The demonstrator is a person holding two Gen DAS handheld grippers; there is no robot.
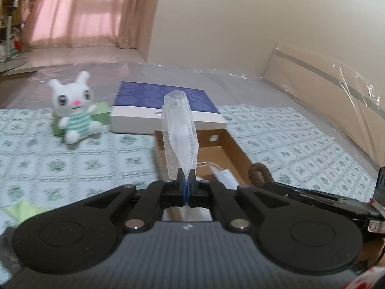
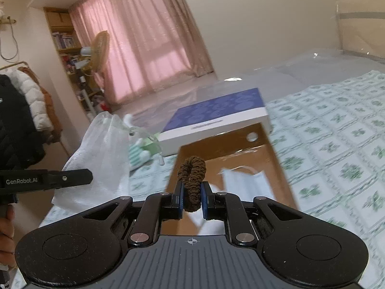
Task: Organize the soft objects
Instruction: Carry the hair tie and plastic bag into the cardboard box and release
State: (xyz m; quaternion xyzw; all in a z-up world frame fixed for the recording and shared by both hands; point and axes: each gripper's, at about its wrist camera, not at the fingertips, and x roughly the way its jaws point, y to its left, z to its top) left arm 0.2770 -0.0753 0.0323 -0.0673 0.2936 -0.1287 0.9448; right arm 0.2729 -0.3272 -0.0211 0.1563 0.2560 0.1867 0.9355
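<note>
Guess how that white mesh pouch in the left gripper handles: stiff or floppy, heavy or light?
Probably floppy: the white mesh pouch is pinched flat where the left gripper shuts on it, and it billows wide in the right wrist view. Likely light: it is thin, see-through netting. It may snag rather than slip, given the open weave.
</note>
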